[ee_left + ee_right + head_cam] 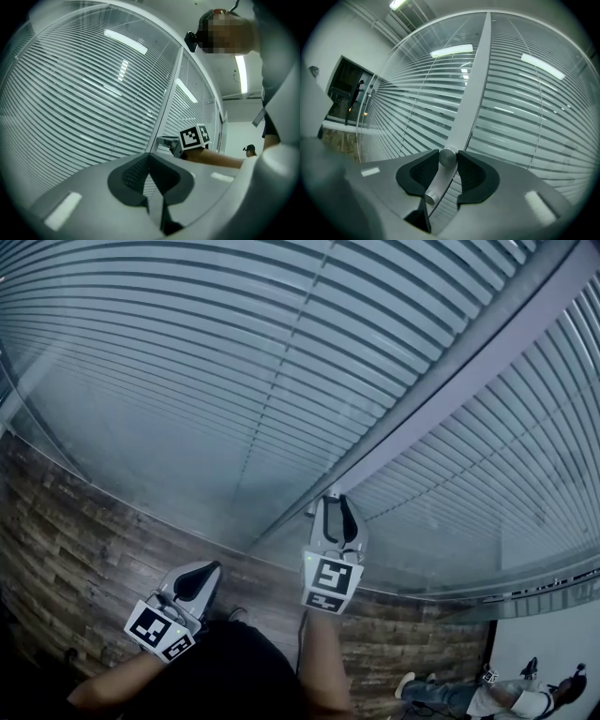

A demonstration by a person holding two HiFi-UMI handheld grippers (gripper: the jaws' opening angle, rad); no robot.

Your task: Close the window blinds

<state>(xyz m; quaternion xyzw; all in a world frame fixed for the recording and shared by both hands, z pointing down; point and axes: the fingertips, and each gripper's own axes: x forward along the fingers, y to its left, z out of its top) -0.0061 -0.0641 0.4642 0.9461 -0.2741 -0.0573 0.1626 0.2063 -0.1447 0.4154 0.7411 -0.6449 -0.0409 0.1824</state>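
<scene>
knob gripped, slats not yet shut

the right tool [448, 159] is clamped on the round metal knob [438, 178] at the foot of the post [471, 93] between two glass panes. the blinds [216, 371] hang behind that glass. their slats show gaps, so the closing looks barely begun. turning the knob is probably what remains. the left tool [149, 161] hangs back near the glass, jaws together and empty.

The window blinds [187, 381] are cut off by every edge of the head view, and a person [487, 697] is clipped at its bottom. Where the metal rod [436, 183] in the right gripper [449, 153] is attached cannot be told.
</scene>
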